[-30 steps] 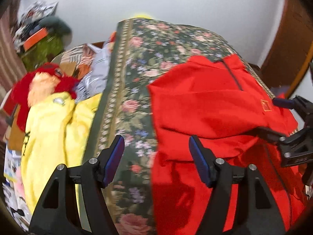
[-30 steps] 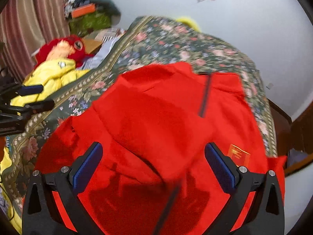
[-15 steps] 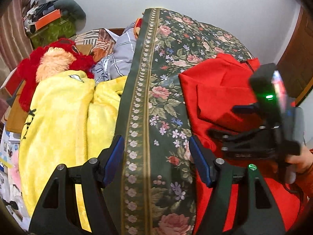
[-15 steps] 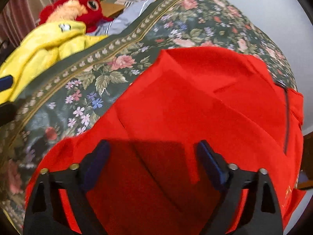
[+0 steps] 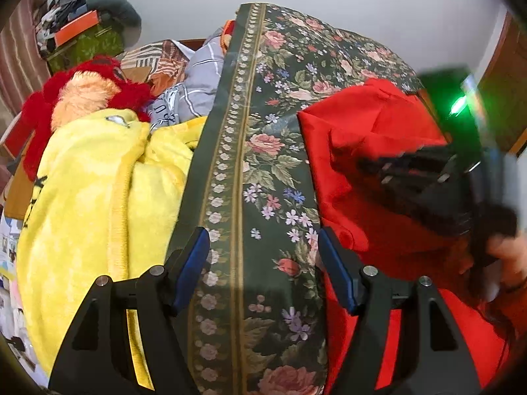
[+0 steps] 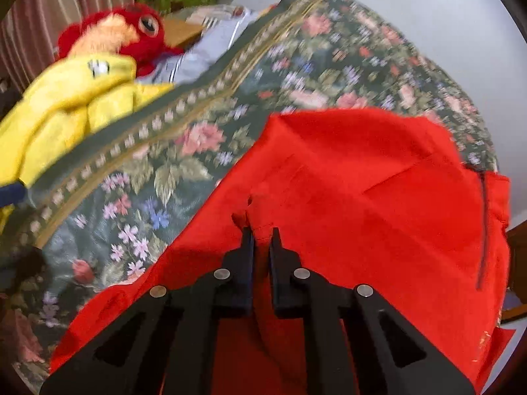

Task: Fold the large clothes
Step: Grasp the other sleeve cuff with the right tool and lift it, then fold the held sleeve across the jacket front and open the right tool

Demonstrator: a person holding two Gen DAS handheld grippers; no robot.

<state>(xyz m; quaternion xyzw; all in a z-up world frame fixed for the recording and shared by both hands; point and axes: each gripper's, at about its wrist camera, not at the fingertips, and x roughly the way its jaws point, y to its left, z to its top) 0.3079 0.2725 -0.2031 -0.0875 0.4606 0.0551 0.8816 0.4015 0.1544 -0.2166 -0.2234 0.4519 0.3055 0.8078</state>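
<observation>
Open lane: bare strip of dark green floral bedspread (image 5: 263, 171) runs between the heap on the left and the crumpled red fabric garment (image 5: 372, 151) on the right, clear for a gripper.
Left side: blocked by a bulky fluffy yellow blanket (image 5: 89, 204) and, behind it, a red plush toy (image 5: 85, 98).
Right side: the blurred black right gripper (image 6: 262, 233), pinched on a red fold, sits over the garment there.
Far end: white wall (image 5: 362, 6) closes it off.

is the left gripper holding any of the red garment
No, the left gripper stands open over the dark green floral bedspread, with nothing between its blue-padded fingers, while the red fabric garment lies beside it.
</observation>
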